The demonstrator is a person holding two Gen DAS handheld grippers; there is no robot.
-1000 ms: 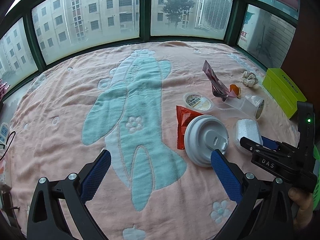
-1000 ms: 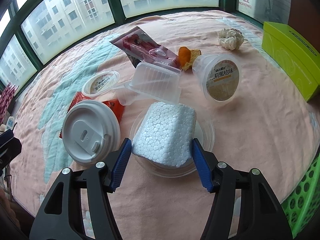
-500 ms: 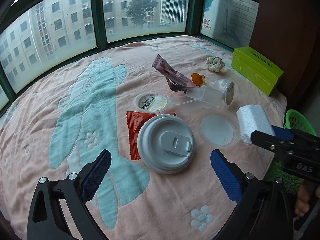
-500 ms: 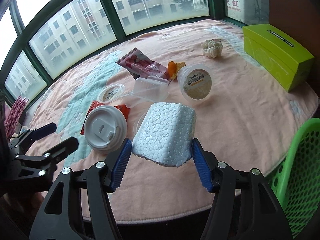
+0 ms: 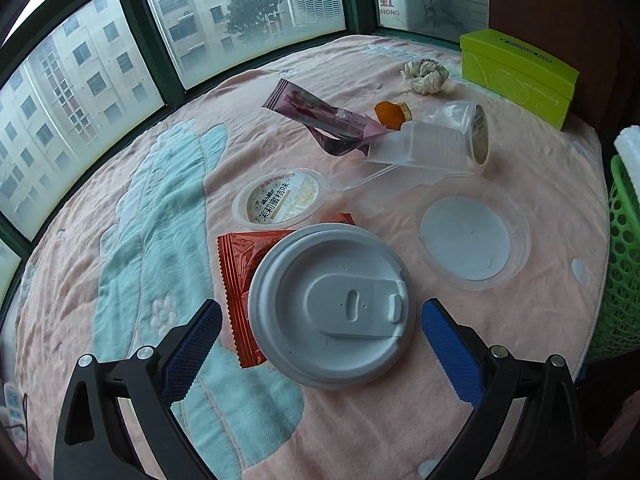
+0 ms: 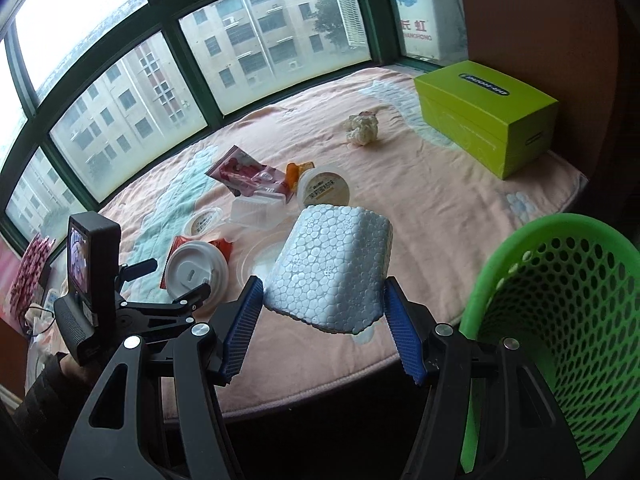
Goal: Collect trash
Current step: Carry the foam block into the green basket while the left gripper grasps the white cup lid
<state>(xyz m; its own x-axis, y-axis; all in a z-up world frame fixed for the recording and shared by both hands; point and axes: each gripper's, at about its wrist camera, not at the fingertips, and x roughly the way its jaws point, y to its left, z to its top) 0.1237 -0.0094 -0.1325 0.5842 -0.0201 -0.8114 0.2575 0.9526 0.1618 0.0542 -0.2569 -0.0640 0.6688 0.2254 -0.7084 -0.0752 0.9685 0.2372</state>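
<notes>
Foam block (image 6: 328,268): clamped between the pads of my right tool (image 6: 320,320), lifted off the blanket and hanging just left of the green basket (image 6: 560,320), not yet over its rim.
Right tool: narrowed onto the foam, both blue pads pressing its sides.
Left tool (image 5: 320,344): spread wide and holding nothing, its fingers to either side of the white cup lid (image 5: 332,304), which lies flat on the surface.
Basket: I see nothing lying inside (only part of its wall shows, so I cannot tell for sure).
Done, as I judge it: one piece picked up and nearly delivered; nothing visibly dropped in.
Left near: the cup lid, the red wrapper (image 5: 240,276) tucked under its left edge, and the clear round lid (image 5: 472,236) to its right.
Left in the middle: the sealed jelly cup (image 5: 280,200), the clear plastic tray (image 5: 420,152) and the tipped cup (image 5: 472,132) touching it.
Left far: the maroon wrapper (image 5: 316,114), the orange scrap (image 5: 390,114) and the crumpled tissue (image 5: 426,74).
Green box (image 5: 516,76): far right; probably not trash.
Overall: barely begun.
</notes>
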